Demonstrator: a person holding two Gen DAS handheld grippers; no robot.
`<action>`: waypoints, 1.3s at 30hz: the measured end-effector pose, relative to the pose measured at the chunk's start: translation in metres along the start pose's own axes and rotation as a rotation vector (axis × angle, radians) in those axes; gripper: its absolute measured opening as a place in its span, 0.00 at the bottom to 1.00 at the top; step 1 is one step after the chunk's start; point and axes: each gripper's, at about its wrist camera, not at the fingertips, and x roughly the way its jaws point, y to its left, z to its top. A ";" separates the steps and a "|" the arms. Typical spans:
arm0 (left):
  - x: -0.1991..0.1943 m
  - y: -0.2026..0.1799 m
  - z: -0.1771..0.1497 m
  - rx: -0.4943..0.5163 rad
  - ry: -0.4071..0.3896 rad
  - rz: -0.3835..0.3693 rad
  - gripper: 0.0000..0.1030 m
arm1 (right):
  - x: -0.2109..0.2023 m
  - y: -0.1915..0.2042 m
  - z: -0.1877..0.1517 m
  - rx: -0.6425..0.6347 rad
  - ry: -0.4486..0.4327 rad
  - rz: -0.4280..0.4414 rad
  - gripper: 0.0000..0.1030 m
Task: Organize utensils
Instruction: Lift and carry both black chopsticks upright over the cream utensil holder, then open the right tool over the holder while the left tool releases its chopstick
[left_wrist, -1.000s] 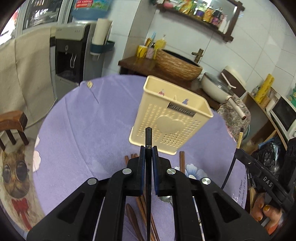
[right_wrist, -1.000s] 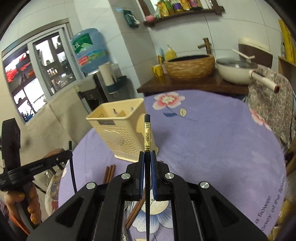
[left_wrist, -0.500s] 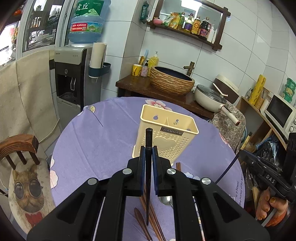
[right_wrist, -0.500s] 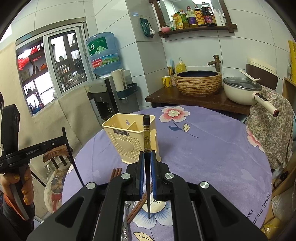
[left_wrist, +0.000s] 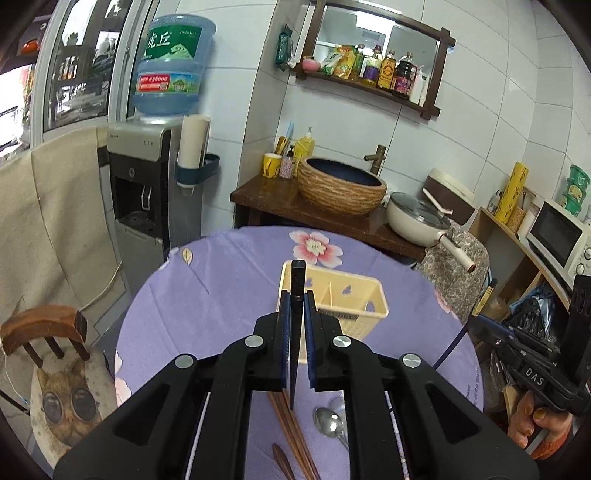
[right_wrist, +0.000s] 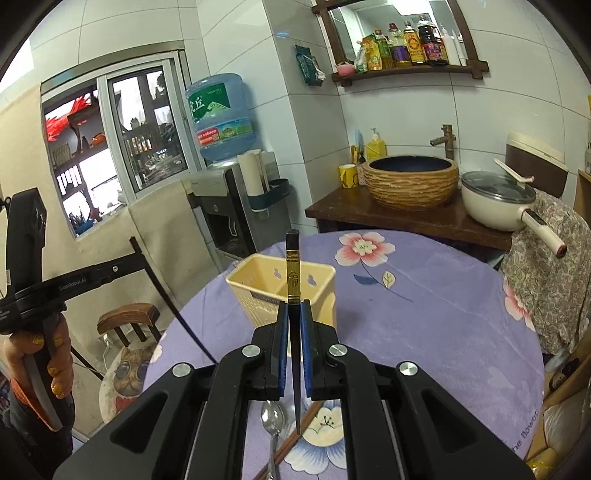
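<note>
Chopsticks are the business at hand: one black chopstick (left_wrist: 297, 295) is pinched upright between the closed jaws of the left gripper (left_wrist: 296, 312), and a second black chopstick (right_wrist: 293, 284) with a gold band is clamped the same way in the right gripper (right_wrist: 294, 321). Both hang above the purple flowered tablecloth (right_wrist: 424, 314), each thin tip pointing down toward six o'clock. At twelve o'clock from either gripper stands the cream perforated utensil holder (left_wrist: 354, 299), its divided top open and seemingly empty. On the cloth at six o'clock lie brown wooden chopsticks (left_wrist: 291, 435) and a metal spoon (left_wrist: 328, 421), not yet sorted. The main risk is likely the thin grip: each stick is held at one narrow point, so it could pivot or slip if it knocks the holder's rim or divider on the way in. With both hands converging on the same small opening, the sticks could also clash, and a sideways push might tip the light holder.
</note>
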 end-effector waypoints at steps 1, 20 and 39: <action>-0.003 -0.001 0.011 -0.005 -0.005 -0.012 0.07 | -0.002 0.003 0.008 -0.005 -0.008 0.004 0.07; 0.052 -0.032 0.119 -0.071 -0.097 0.060 0.07 | 0.054 0.005 0.096 0.033 -0.183 -0.141 0.07; 0.151 -0.001 0.035 -0.082 0.096 0.103 0.07 | 0.116 -0.016 0.042 0.082 -0.054 -0.166 0.07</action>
